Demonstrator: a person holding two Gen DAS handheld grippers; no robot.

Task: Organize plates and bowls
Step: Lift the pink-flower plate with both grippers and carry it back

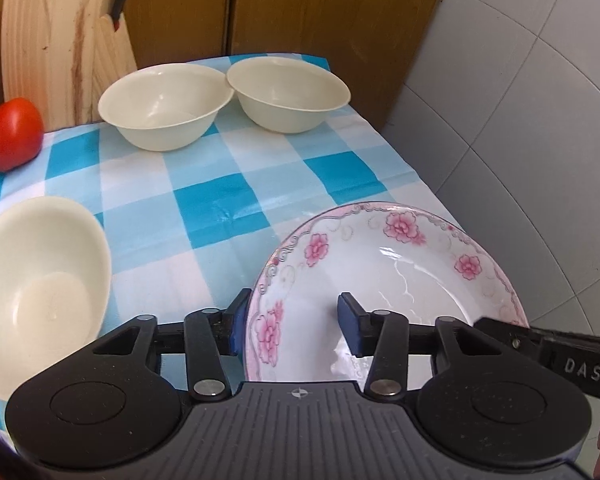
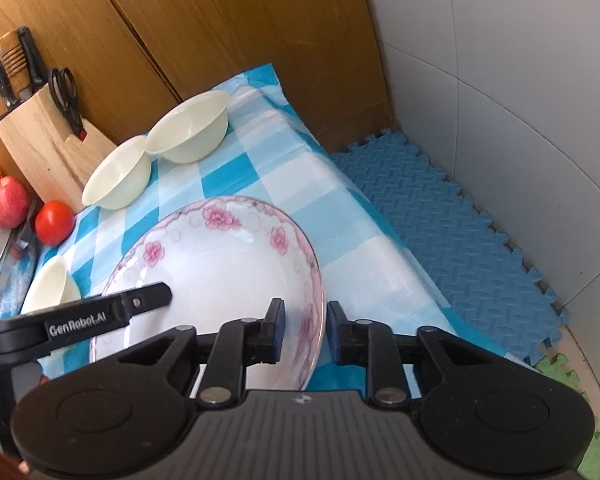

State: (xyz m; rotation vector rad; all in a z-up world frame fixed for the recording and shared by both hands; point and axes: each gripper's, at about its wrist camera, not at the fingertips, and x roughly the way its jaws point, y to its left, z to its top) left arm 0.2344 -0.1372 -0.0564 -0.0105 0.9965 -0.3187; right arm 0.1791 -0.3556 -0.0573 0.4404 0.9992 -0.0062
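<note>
A white plate with pink flowers [image 1: 384,280] [image 2: 228,264] lies at the near right of the blue-checked table [image 1: 204,200]. My left gripper [image 1: 293,324] straddles its left rim with the jaws wide apart, one pad outside the rim and the other over the plate's inside, so it is open. My right gripper [image 2: 305,330] is shut on the plate's right rim, a pad on each side. Three cream bowls stand empty: two side by side at the back [image 1: 166,106] [image 1: 288,94] [image 2: 118,180] [image 2: 190,128], and one at the near left [image 1: 40,292] [image 2: 52,284].
A tomato [image 1: 12,140] [image 2: 54,222] and an apple [image 2: 8,202] sit at the left. A knife block [image 2: 48,140] and a wooden board [image 1: 60,40] lean against the brown back panel. The table's right edge drops to blue foam mats [image 2: 460,220] by a tiled wall.
</note>
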